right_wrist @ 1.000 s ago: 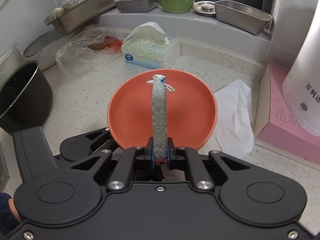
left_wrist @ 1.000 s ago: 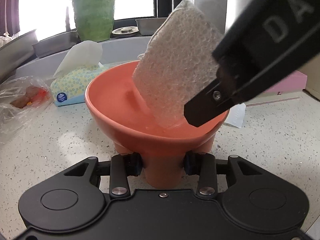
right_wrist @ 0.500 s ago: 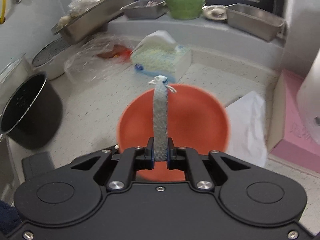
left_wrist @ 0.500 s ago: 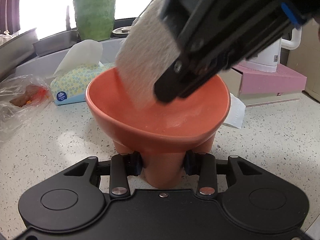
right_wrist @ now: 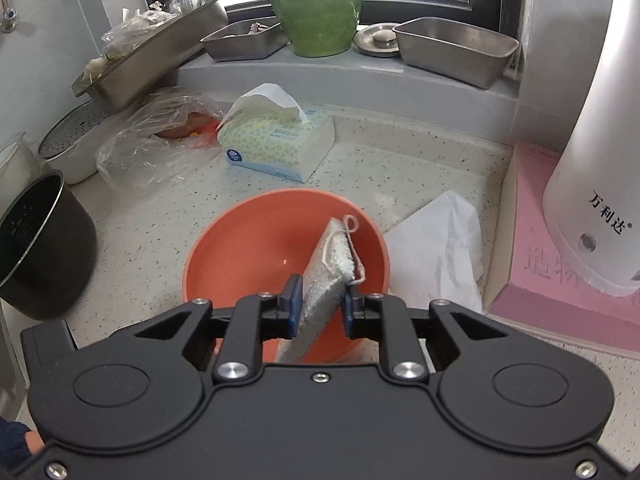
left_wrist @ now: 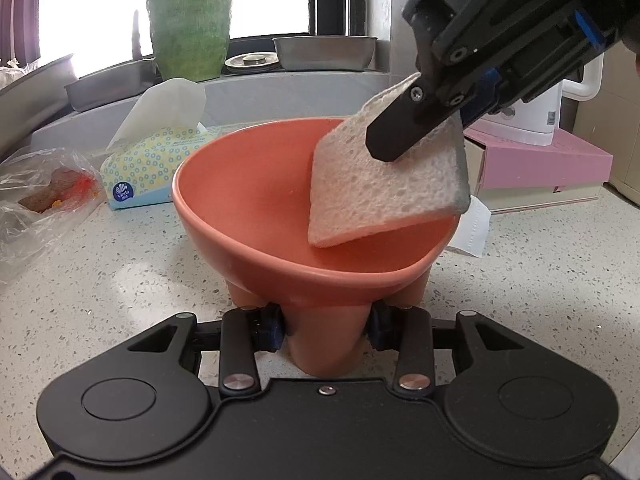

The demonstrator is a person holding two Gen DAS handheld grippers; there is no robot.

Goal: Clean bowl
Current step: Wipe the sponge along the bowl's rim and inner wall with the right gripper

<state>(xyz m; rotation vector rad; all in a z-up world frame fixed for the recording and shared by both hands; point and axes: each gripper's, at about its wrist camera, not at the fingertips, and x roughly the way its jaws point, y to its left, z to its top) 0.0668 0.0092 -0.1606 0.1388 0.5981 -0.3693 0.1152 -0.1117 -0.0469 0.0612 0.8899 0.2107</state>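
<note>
The left gripper (left_wrist: 326,326) is clamping the orange bowl (left_wrist: 256,240) by its foot, steadying it, while the right gripper (right_wrist: 320,310), jaws opening, is letting the sponge (right_wrist: 326,282) tilt loose inside.

speckled countertop (right_wrist: 168,240) carries the orange bowl (right_wrist: 248,248), tissue box (right_wrist: 276,144), plastic bag (right_wrist: 152,140) and black pot (right_wrist: 40,248).

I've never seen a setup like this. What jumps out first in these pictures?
The orange bowl in the middle of the speckled counter, its foot clamped by the left gripper. Above its right side a pale sponge hangs tilted between the fingers of the right gripper, whose jaws are opening. Behind stand a tissue box and, on the window ledge, a big green pot.
</note>
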